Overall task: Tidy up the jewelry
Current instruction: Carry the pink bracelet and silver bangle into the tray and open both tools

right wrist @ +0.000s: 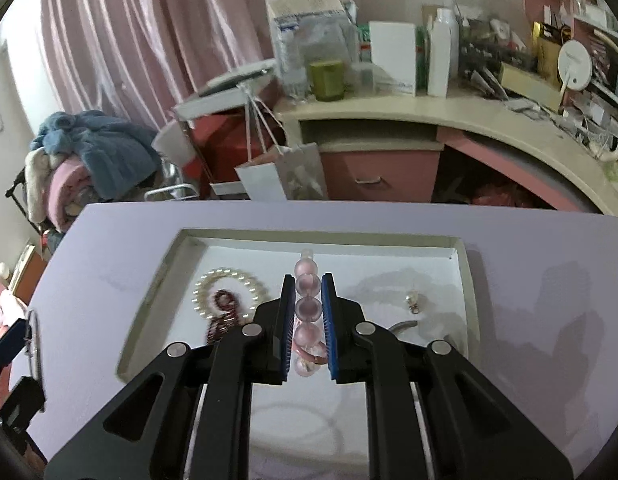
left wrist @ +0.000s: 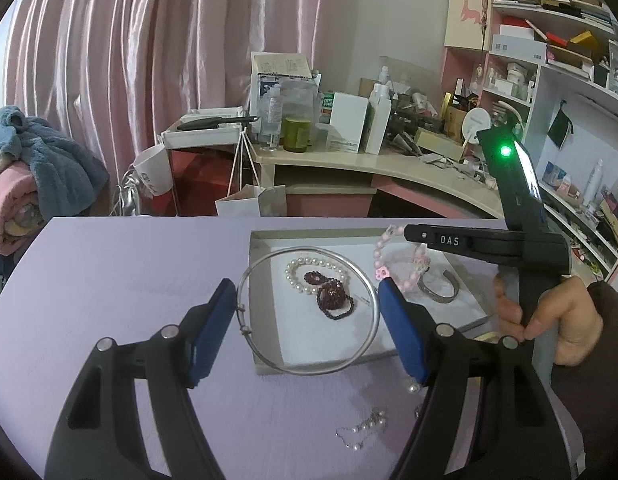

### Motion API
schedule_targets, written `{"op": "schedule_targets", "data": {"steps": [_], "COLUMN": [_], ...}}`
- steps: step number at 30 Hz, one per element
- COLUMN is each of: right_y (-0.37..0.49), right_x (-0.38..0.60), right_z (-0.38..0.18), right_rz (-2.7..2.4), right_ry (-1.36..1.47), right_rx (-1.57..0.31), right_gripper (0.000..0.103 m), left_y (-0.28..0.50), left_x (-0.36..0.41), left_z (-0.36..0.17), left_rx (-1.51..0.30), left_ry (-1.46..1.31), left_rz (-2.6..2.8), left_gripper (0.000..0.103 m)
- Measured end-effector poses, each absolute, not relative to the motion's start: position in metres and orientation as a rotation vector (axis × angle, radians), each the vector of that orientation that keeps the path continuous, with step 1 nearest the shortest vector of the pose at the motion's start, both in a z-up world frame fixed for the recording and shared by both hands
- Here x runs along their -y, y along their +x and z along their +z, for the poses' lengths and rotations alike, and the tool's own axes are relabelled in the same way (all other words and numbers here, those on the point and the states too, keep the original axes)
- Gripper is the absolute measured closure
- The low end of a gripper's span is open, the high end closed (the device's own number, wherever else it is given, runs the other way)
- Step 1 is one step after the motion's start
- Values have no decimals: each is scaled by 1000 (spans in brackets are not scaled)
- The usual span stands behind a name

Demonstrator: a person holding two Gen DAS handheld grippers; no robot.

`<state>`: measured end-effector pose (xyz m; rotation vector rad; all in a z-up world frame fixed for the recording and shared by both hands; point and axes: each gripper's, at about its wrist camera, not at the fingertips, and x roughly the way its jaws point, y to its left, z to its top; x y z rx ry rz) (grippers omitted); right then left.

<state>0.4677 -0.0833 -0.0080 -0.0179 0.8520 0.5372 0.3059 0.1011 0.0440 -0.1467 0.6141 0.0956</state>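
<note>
A shallow white tray (left wrist: pixel 265 240) lies on the lilac table. My left gripper (left wrist: pixel 307 286) is wide apart with a large silver bangle (left wrist: pixel 365 352) spanning between its blue pads, held above the tray's near left part. In the tray lie a pearl bracelet (left wrist: pixel 297 280), a dark red bead bracelet (left wrist: pixel 335 298) and a silver cuff (left wrist: pixel 437 294). My right gripper (right wrist: pixel 308 280) is shut on a pink bead bracelet (right wrist: pixel 307 308), held over the tray (right wrist: pixel 467 276); it shows in the left wrist view (left wrist: pixel 383 270) too.
A small pearl chain (left wrist: pixel 361 432) lies on the table (left wrist: pixel 109 280) in front of the tray. A small pearl earring (right wrist: pixel 412 302) lies in the tray's right part. Behind the table stand a cluttered desk (left wrist: pixel 349 160), shelves and a pink curtain.
</note>
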Motion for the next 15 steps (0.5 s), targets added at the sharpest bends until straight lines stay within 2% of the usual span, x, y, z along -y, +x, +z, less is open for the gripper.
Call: {"op": "schedule_targets", "data": {"steps": [3,10,15], "right_y": [463,442,427], "right_x": [103,139,162], "right_z": [-2,12,7], "right_rz": [522,503,504], "right_ry": [14,-12,-5], "right_rx": [-828,-759,-746], "right_gripper": [60,53,52], "left_y": [312,331,347], "left_x": [-99,-91,-79], "left_z": [40,28,17], "left_rx": [-616,-646,-668], "left_ry": [-138,-154,-150], "left_rz": [84,48,34], "left_gripper": [30,30,30]}}
